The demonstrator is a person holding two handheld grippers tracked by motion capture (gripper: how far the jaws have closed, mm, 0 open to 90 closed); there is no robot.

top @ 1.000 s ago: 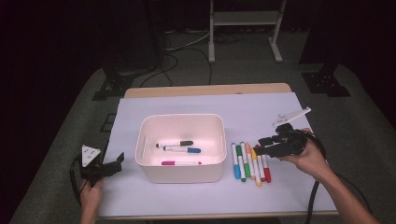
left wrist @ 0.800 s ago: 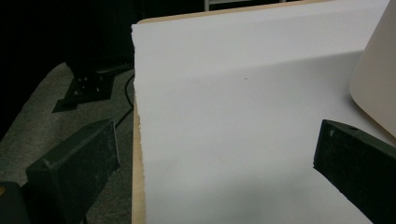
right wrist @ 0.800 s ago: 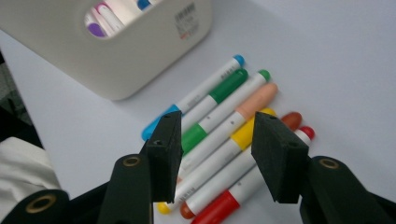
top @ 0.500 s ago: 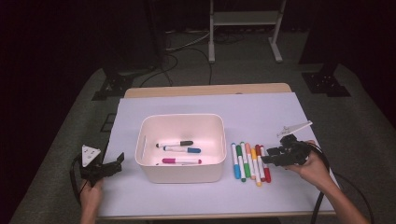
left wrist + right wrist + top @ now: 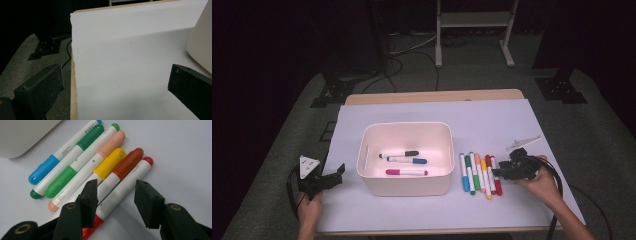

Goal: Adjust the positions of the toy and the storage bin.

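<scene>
A row of several markers lies on the white sheet right of the white bin. My right gripper is low at the row's right end. In the right gripper view it is open and astride the red marker, with the brown marker just inside the left jaw. The jaws have just closed a little, and the pads are not pressing. The bin holds a black, a blue and a pink marker. My left gripper is open and empty over the sheet's left edge.
A small white piece lies on the sheet behind my right hand. The bin's wall stands to the right of the left gripper. The floor behind the table has a metal stand and cables.
My right gripper has come down from above the sheet to the right end of the marker row. The left gripper has stayed where it was.
</scene>
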